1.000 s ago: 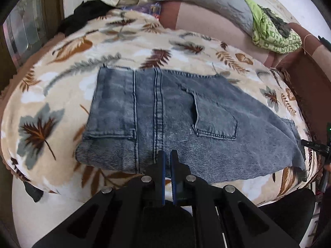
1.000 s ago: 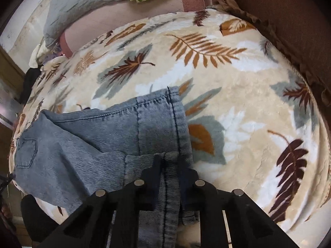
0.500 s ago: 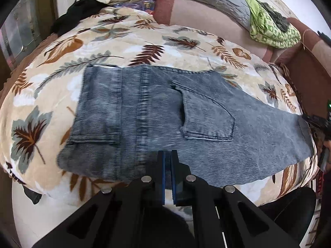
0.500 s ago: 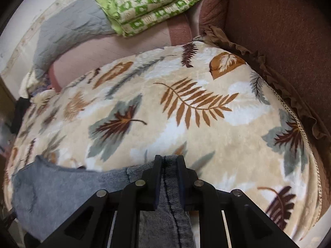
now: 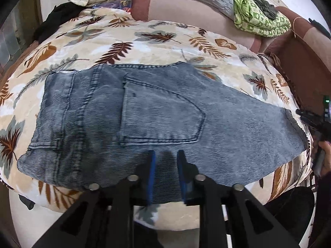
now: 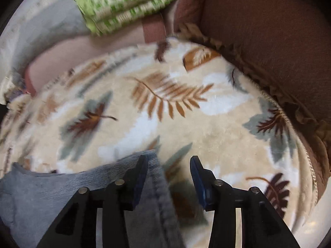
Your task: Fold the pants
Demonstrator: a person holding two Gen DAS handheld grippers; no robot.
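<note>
Both grippers pointed steeply downward at the leaf-print blanket [image 5: 165, 41]. The left gripper [image 5: 165, 161] had just been opening; its jaws stood narrowly apart, astride the near edge of the pants [image 5: 144, 111] without pinching it. The right gripper [image 6: 168, 165] had likewise just opened, moderately wide, the hem by its left finger [image 6: 138, 177], unclamped. The pants lay flat, pocket up, spreading toward 12 o'clock from the left gripper.

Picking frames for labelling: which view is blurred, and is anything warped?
Right wrist view: motion-blurred, the leaf blanket and green cloth smeared. Left wrist view: sharp, jeans stitching crisp. Both: fisheye bulge, dark corners.
</note>
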